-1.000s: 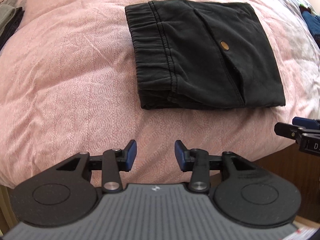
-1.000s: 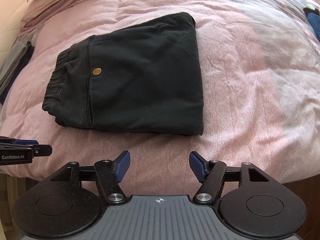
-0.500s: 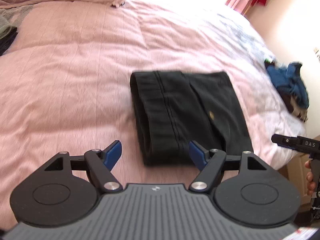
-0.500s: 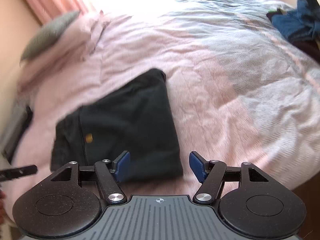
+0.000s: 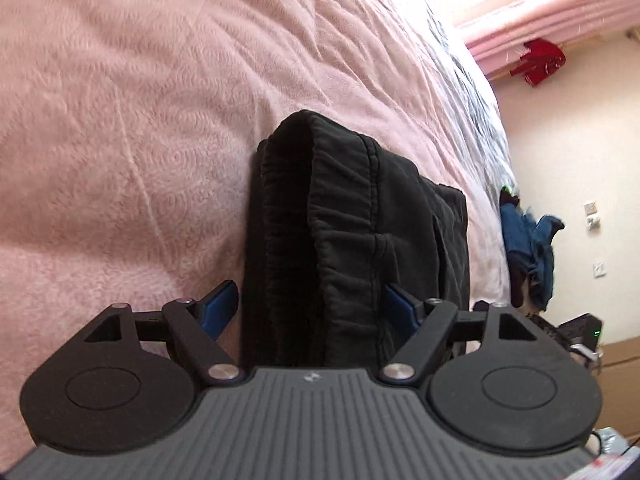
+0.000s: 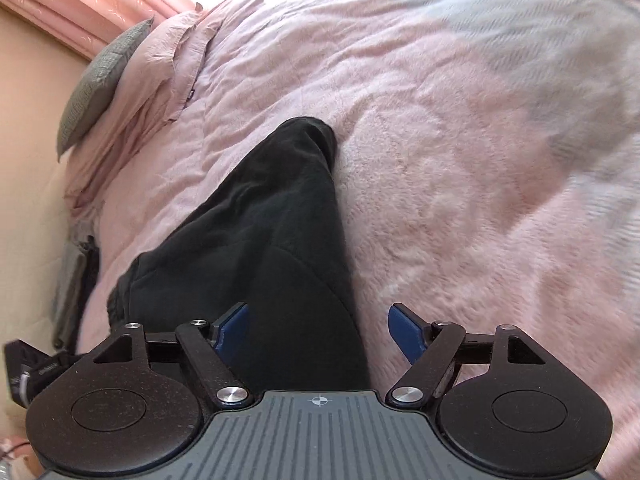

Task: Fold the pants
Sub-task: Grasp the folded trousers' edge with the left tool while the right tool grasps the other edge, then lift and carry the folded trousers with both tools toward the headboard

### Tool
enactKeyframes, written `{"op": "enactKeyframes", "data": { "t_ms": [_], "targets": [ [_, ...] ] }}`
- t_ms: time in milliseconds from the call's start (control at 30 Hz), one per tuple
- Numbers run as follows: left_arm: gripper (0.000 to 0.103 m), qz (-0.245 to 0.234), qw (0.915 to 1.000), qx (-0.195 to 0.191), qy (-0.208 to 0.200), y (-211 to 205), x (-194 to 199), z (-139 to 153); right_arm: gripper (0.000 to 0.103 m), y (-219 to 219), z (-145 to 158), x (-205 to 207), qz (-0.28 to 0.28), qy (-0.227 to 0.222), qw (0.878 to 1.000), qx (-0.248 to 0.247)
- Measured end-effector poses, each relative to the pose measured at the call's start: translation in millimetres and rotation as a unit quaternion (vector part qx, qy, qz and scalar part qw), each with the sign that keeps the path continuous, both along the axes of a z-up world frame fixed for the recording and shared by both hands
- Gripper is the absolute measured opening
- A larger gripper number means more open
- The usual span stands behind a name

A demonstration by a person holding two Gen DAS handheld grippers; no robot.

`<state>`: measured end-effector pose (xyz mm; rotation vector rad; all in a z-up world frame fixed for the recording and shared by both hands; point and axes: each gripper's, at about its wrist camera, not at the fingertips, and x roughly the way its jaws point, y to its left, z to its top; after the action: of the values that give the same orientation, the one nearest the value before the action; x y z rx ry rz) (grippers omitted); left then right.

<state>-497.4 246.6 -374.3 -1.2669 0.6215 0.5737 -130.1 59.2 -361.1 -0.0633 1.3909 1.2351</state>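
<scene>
At the bottom of each frame, both tools sit low with jaws spread wide and gripping nothing: the left hand-held gripper [image 5: 312,310] straddles the elastic waistband end of the folded black pants [image 5: 352,240], the right hand-held gripper [image 6: 318,330] straddles the opposite folded edge, probably to lift the bundle from both ends. Beyond, the pants lie mid-frame on the pink bed [image 6: 460,160], with a grey pillow [image 6: 100,80] at upper left.
</scene>
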Motion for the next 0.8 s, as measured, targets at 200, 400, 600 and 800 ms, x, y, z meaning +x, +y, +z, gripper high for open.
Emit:
{"op": "enactKeyframes", "data": {
  "t_ms": [200,400,600,800],
  "targets": [
    [0.078,0.007,0.9994,-0.018,-0.027,11,6,-16,0.073,13,-24,24,0.030,0.063,0.998,0.005],
    [0.079,-0.004,0.9997,-0.014,-0.022,11,14,-17,0.057,20,-35,34,0.089,0.111,0.990,0.016],
    [0.075,-0.006,0.9997,-0.019,-0.013,14,22,-20,0.040,34,-53,33,0.092,0.142,0.985,0.017],
    [0.059,0.012,0.9997,0.009,0.020,1,29,-4,0.027,37,-33,26,0.092,0.107,0.990,-0.002]
  ]
}}
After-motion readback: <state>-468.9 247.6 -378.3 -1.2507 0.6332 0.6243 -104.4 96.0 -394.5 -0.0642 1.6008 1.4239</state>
